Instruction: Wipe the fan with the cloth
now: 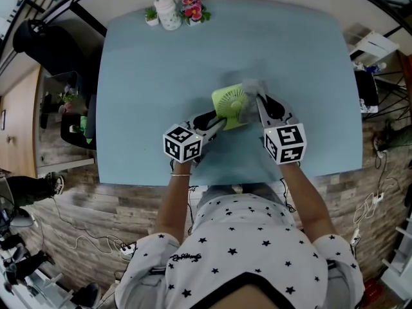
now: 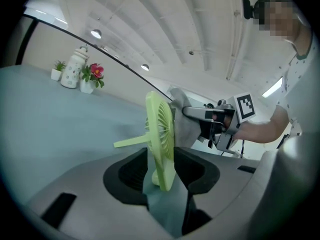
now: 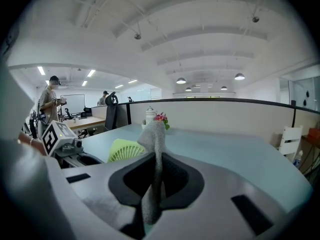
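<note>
A small light-green fan (image 1: 230, 103) stands upright on the blue table (image 1: 148, 82). It sits between the jaws of my left gripper (image 1: 222, 122), which are open, with a gap showing beside the fan's disc (image 2: 160, 134). My right gripper (image 1: 259, 98) is shut on a grey cloth (image 3: 155, 149), which hangs up out of the jaws. The cloth (image 2: 182, 119) lies against the fan's far face, on the right side. In the right gripper view the fan (image 3: 125, 150) shows just left of the cloth, with the left gripper (image 3: 75, 151) beyond it.
A white patterned jar (image 1: 168, 11) with two small potted plants stands at the table's far edge. A dark office chair (image 1: 74, 124) is off the table's left side. A person (image 3: 50, 101) stands in the background of the right gripper view.
</note>
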### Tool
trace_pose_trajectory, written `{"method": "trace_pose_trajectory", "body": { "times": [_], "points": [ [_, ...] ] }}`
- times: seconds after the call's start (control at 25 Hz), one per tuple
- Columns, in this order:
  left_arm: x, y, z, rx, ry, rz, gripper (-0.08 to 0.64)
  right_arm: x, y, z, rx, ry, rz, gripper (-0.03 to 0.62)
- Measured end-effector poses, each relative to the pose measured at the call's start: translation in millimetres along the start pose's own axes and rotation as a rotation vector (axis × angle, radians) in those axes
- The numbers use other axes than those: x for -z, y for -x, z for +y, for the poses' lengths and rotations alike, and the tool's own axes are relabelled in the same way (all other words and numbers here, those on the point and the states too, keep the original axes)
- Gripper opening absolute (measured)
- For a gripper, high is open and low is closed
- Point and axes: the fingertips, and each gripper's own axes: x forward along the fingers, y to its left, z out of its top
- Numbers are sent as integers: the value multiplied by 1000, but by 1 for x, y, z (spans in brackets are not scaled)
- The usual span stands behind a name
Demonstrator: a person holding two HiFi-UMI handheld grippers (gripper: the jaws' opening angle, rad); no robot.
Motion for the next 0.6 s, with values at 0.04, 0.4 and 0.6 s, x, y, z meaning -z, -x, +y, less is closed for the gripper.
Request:
{"method": "trace_pose_trajectory", "body": {
  "times": [0.04, 0.4, 0.6],
  "points": [
    [-1, 3, 2, -7, 11, -12, 172, -3, 2, 3, -7, -4, -10, 23],
    [-9, 38, 0, -75, 14, -95, 186, -29, 9, 74, -197, 50, -96, 23],
    [-4, 52, -2, -136, -9, -102, 186, -12, -7, 117, -306, 108, -52, 23]
  ]
}}
